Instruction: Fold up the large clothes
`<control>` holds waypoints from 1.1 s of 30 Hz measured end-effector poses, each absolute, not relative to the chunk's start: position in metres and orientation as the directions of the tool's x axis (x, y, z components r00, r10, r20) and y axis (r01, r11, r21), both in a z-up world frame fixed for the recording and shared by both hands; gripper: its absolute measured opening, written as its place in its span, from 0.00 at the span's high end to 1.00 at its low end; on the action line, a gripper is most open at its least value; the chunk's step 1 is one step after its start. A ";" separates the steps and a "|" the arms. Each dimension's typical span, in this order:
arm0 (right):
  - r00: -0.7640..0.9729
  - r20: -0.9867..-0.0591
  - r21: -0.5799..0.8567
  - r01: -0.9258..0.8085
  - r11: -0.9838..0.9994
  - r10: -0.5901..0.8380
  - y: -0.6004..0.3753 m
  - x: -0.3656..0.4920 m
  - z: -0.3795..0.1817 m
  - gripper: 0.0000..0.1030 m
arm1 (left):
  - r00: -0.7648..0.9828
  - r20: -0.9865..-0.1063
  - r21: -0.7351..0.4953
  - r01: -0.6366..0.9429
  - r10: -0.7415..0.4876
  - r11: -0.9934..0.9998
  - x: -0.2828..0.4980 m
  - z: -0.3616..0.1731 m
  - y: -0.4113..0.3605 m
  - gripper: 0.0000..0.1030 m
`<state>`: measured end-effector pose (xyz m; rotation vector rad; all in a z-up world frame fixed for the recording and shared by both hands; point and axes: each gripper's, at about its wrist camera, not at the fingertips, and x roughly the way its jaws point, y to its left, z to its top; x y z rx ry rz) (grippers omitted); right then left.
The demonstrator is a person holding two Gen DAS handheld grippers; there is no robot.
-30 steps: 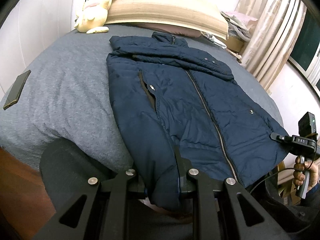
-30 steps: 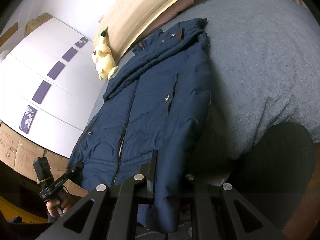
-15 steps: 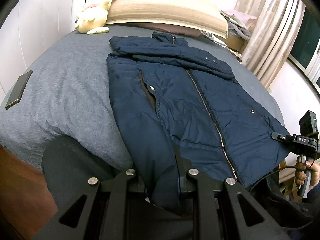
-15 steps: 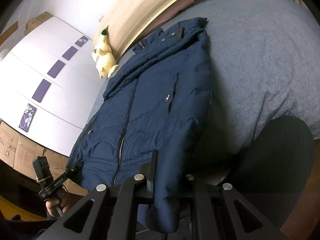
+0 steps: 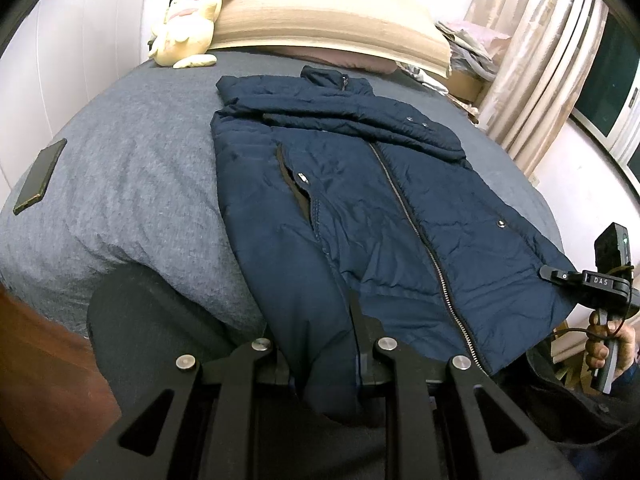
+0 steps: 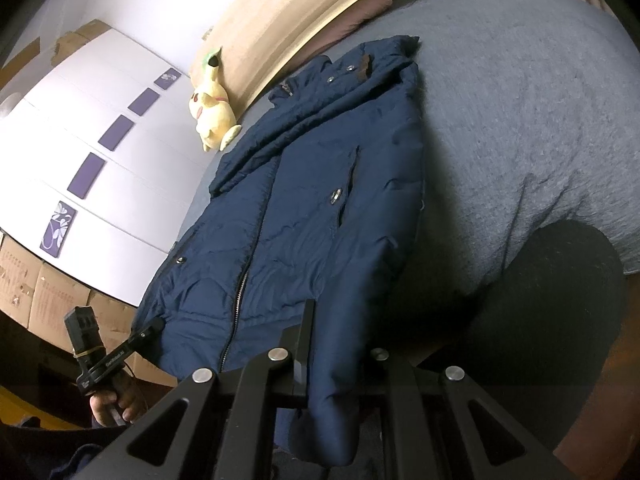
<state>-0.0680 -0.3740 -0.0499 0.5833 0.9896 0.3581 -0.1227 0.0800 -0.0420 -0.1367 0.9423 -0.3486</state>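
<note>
On the left, the left claw (image 5: 320, 344) is clamping the near hem corner of the navy jacket (image 5: 360, 200); it is edging back, so the cloth is drawing taut toward the foot of the bed (image 5: 120, 168). On the right, the right claw (image 6: 336, 344) is pinching the other corner likewise, the jacket lying zipped and face-up, sleeves across the chest — I'd say they're squaring it before lifting the hem toward the collar.
</note>
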 end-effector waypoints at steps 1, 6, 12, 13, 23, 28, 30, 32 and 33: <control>0.510 -0.673 0.611 -0.024 0.791 0.535 -0.375 -0.068 -0.050 0.90 | 0.537 -0.767 -0.263 0.236 -0.351 0.935 -0.123 -0.041 0.080 0.81; 0.505 -0.672 0.610 -0.038 0.792 0.542 -0.380 -0.067 -0.051 0.90 | 0.539 -0.759 -0.272 0.247 -0.365 0.930 -0.123 -0.036 0.084 0.81; 0.498 -0.675 0.602 -0.054 0.797 0.544 -0.381 -0.068 -0.048 0.90 | 0.531 -0.761 -0.279 0.252 -0.373 0.927 -0.125 -0.038 0.091 0.81; 0.497 -0.676 0.599 -0.058 0.798 0.544 -0.380 -0.068 -0.048 0.90 | 0.531 -0.759 -0.282 0.252 -0.376 0.926 -0.125 -0.037 0.092 0.81; 0.504 -0.654 0.606 -0.097 0.790 0.564 -0.388 -0.065 -0.035 0.90 | 0.551 -0.713 -0.337 0.273 -0.434 0.901 -0.115 -0.017 0.104 0.81; 0.549 -0.592 0.626 -0.147 0.766 0.590 -0.395 -0.053 -0.007 0.90 | 0.595 -0.654 -0.353 0.306 -0.467 0.884 -0.098 0.011 0.103 0.81; 0.568 -0.572 0.623 -0.169 0.764 0.592 -0.396 -0.048 0.006 0.90 | 0.616 -0.631 -0.348 0.317 -0.471 0.882 -0.091 0.023 0.102 0.81; 0.581 -0.555 0.620 -0.188 0.762 0.595 -0.397 -0.043 0.017 0.90 | 0.633 -0.613 -0.345 0.323 -0.472 0.881 -0.083 0.032 0.103 0.81; 0.588 -0.547 0.619 -0.195 0.761 0.596 -0.397 -0.041 0.022 0.90 | 0.641 -0.605 -0.344 0.324 -0.472 0.881 -0.080 0.036 0.103 0.81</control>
